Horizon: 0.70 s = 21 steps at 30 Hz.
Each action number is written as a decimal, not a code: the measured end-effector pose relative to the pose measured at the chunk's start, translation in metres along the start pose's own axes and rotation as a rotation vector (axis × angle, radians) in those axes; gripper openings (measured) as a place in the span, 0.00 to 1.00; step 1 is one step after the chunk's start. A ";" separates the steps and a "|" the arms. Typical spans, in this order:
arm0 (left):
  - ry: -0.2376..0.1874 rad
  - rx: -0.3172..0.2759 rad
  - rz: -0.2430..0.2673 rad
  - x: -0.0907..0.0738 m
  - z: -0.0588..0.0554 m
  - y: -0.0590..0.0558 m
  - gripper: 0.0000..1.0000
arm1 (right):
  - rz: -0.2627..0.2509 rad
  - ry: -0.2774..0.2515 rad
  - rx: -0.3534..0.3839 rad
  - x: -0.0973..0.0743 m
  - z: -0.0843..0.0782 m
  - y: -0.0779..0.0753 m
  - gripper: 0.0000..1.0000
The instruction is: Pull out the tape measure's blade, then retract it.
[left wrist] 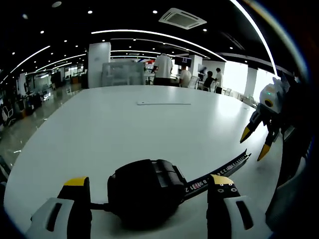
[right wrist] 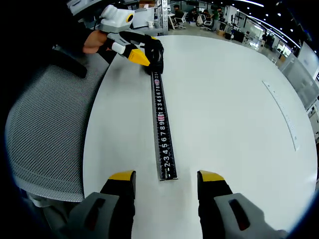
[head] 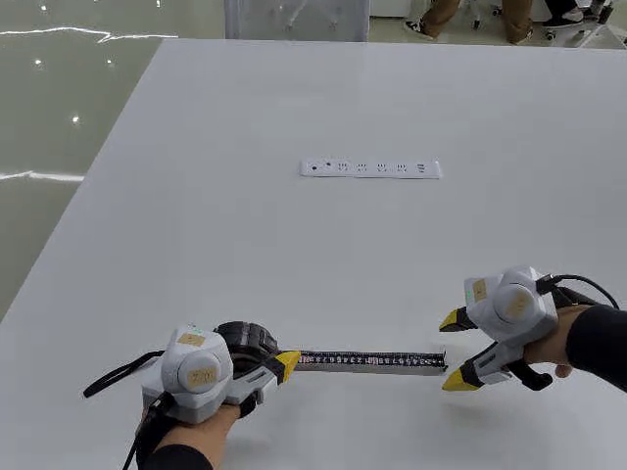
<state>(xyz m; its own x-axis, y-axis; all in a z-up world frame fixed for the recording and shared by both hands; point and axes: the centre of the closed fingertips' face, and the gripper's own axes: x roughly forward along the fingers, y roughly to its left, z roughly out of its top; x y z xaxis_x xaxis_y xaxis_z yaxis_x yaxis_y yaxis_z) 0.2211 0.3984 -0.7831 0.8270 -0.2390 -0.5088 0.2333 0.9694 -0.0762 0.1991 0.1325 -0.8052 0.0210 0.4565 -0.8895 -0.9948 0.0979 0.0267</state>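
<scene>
The left gripper (head: 257,358) sits at the near left of the white table (head: 294,255); its jaws stand on either side of the tape measure's black case (head: 247,343); in the left gripper view we see a thin pale gap between each jaw and the case, so we read the jaws as spread loosely around it rather than clamped on it. The blade (head: 372,360) runs out of the case to the right and lies flat on the table, numbers up. The right gripper (head: 455,351) is at the blade's far end with its jaws wide apart; in the right gripper view the blade's end lies between the two jaws and touches neither. A white power strip (head: 370,168) lies well apart, farther up the table.
</scene>
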 end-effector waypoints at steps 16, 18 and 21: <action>-0.006 -0.021 0.008 0.000 0.001 0.005 0.90 | 0.046 0.082 -0.047 0.017 -0.011 -0.001 0.25; -0.006 -0.022 0.010 0.000 0.000 0.005 0.90 | 0.051 0.083 -0.047 0.018 -0.010 -0.001 0.23; -0.004 -0.024 0.009 0.001 0.000 0.005 0.89 | 0.048 0.083 -0.069 0.018 -0.011 -0.001 0.19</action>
<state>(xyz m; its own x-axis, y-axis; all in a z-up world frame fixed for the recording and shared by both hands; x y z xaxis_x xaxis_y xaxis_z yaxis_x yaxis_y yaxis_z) 0.2228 0.4029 -0.7835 0.8314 -0.2300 -0.5058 0.2132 0.9727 -0.0918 0.1993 0.1313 -0.8264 -0.0321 0.3839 -0.9228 -0.9990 0.0155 0.0413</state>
